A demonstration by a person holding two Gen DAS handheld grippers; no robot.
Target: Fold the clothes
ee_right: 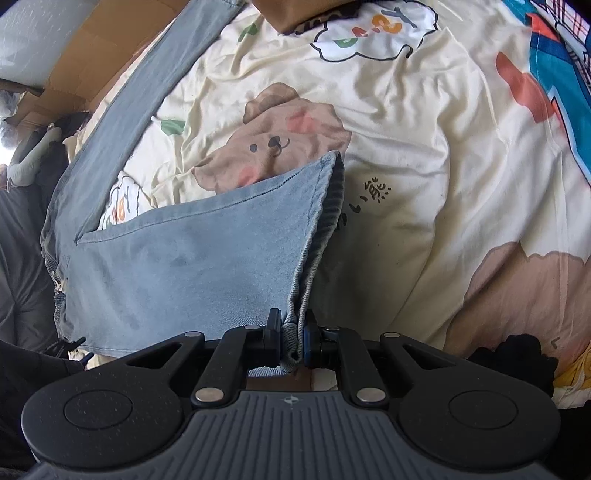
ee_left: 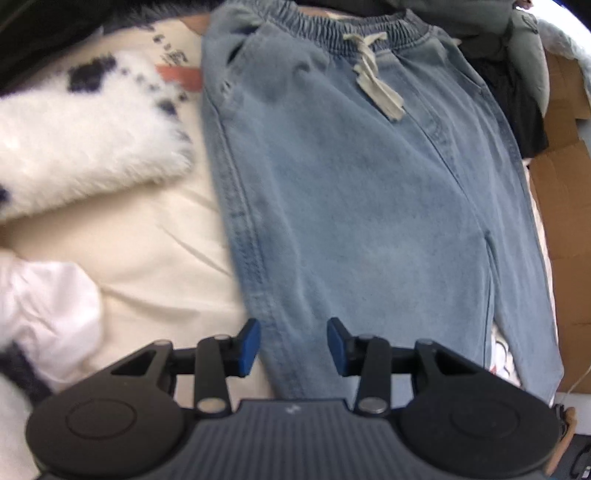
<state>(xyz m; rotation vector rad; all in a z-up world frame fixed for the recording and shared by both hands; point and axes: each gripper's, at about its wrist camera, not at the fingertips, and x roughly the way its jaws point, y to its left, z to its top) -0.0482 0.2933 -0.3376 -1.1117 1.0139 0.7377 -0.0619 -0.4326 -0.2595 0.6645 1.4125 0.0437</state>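
Right gripper (ee_right: 290, 338) pinching a leg cuff of the jeans (ee_right: 184, 266), lifted over the cartoon bedsheet (ee_right: 406, 155) | left gripper (ee_left: 293, 343) spread, empty, near the other leg | denim looks soft, floppy, moderately heavy; cuffs and waistband (ee_left: 332, 29) seem the best holds.

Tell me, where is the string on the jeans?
In the left wrist view, the cream drawstring hangs from the elastic waistband at the top middle of the jeans, right of the fluffy white garment.
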